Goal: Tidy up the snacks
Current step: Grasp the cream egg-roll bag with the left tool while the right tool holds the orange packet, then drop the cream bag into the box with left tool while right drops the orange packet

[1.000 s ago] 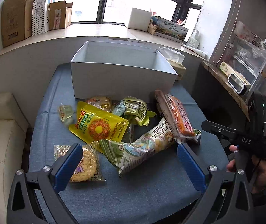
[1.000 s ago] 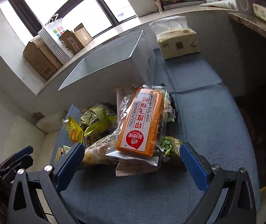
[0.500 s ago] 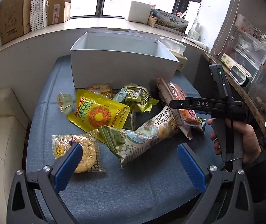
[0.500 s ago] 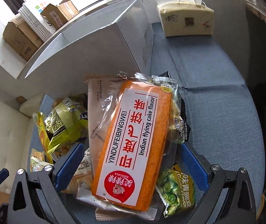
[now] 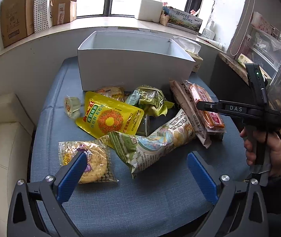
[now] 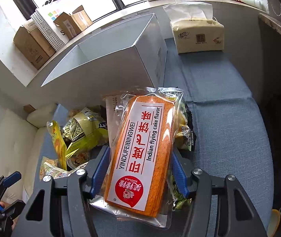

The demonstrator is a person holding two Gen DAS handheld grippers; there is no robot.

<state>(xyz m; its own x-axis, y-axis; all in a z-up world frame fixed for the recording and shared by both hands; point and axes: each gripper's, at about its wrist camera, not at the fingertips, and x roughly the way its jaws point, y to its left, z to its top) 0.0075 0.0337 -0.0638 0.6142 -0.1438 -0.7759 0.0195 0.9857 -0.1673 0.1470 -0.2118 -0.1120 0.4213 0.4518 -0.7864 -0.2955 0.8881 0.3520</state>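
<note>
Right wrist view: orange cake pack [image 6: 140,154] in clear wrap, lying on top of the snack pile, long side running away from the camera, sits between the blue pads of the right gripper [image 6: 138,169]; jaws are closing, both pads right at the pack's edges, left pad against the wrap, firm squeeze hard to confirm. Same pack from the left wrist view [image 5: 206,106] lies on the right side of the pile on the blue cloth table [image 5: 140,197], with the right gripper's black body over it and a hand [image 5: 266,150] on the handle. Under and beside the pack: brown paper pack [image 5: 187,110], long green-white chip bag [image 5: 156,140] angled across the middle, crumpled green bag [image 5: 150,98], yellow pouch [image 5: 110,116] with a ring picture, small jelly cup [image 5: 71,106] left of it, round cracker pack [image 5: 89,162] nearest the camera. White box [image 5: 132,67], open top, stands behind the pile, touching distance from the snacks, nothing seen inside. Tissue pack [image 6: 197,33] right of the box. Cardboard boxes [image 5: 14,15] on the windowsill. Left gripper [image 5: 136,169] wide open, holding nothing, hovers above the near table edge, left pad over the cracker pack.
</note>
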